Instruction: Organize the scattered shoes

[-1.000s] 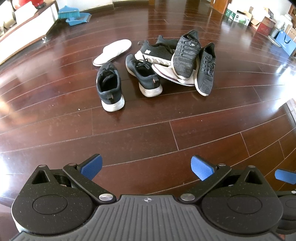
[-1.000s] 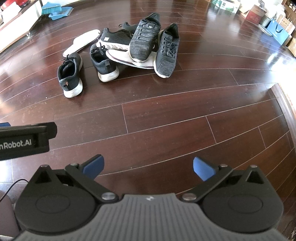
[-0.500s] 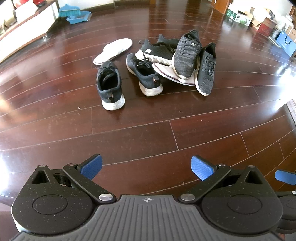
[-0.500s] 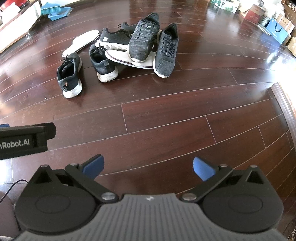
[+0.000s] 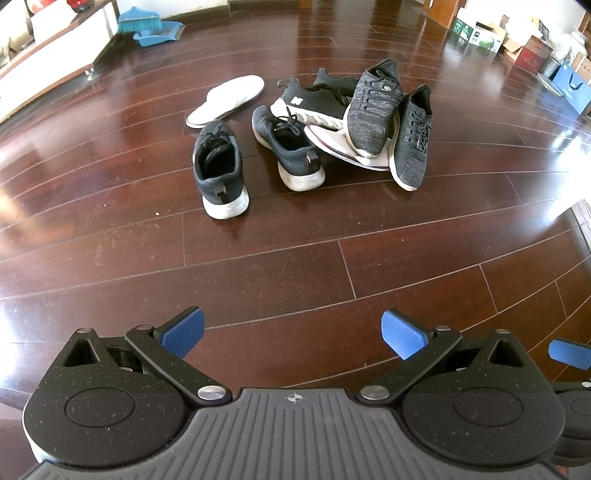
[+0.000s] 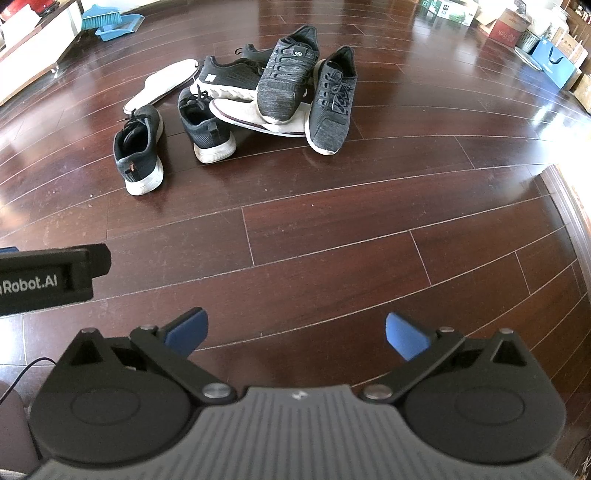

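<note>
In the left wrist view, the pile of shoes is sitting slightly lower in the frame than half a second ago, so the camera is creeping toward it. The left tool is hanging above the dark wooden floor at the bottom of the frame, its blue pads spread wide apart, gripping nothing and touching nothing. Upper centre, a black sneaker is standing alone with its heel toward the camera; just right of it a second black sneaker is pointing up and left. Behind them a white insole is lying flat. Right of centre, a grey knit sneaker is resting on a white shoe, with another grey knit sneaker touching its right side and a black sneaker with a white N lying behind. A blue dustpan is sitting at the upper left.

In the right wrist view, the shoes are likewise sitting a little lower than before. The right tool is hovering over bare floor at the bottom, its pads equally wide apart and empty. The lone black sneaker is showing at upper left and the upper grey knit sneaker at top centre; part of the left tool's body is poking in at the left edge.
</note>
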The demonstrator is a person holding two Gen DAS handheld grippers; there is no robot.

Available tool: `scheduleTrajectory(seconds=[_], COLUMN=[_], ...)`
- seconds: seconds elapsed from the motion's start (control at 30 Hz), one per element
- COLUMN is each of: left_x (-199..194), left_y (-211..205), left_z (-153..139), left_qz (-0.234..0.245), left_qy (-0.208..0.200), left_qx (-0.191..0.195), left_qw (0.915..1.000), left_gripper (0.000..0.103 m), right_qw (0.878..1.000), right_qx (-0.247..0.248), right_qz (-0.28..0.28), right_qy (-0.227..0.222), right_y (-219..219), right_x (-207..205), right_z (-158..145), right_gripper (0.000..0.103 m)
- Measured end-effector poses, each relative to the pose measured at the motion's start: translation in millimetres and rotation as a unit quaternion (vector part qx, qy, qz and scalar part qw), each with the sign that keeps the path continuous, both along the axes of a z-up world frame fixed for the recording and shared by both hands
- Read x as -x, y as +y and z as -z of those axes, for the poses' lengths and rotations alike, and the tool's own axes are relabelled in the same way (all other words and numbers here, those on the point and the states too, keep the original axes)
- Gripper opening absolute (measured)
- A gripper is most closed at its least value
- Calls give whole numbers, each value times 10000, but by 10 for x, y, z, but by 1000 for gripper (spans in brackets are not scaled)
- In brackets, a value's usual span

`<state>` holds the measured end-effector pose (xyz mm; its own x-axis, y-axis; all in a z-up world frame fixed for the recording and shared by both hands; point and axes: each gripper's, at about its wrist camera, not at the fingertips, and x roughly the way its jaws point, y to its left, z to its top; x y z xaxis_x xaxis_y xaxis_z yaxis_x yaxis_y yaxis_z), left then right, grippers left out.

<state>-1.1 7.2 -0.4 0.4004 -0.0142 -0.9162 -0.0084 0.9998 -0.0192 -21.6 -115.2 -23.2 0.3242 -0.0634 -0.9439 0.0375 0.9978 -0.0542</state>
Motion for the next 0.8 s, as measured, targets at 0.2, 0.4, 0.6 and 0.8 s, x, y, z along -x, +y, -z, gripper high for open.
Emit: scheduleTrajectory(seconds=[0.2, 0.4, 0.6, 0.8], left_x=[7, -6, -7, 21], left_y=[-4, 10, 62, 183], left_z=[12, 12, 2, -58], left_qz=[1, -24, -80, -285], left_qy=[7, 9, -47, -178], left_qx=[-11, 26, 206, 638], left_qw=[10000, 10000, 9997, 9974], left_gripper=[103, 103, 103, 103], right_qw=[10000, 10000, 9998, 9990], right_qx=[-27, -53, -89, -200], right_qz=[-7, -25, 43, 193], right_qy=[-15, -24, -152, -343], right_y=[-8, -4, -5, -34], right_x=[-4, 10, 16, -5], right_z=[2, 10, -31, -101], right_gripper=[103, 103, 103, 103])
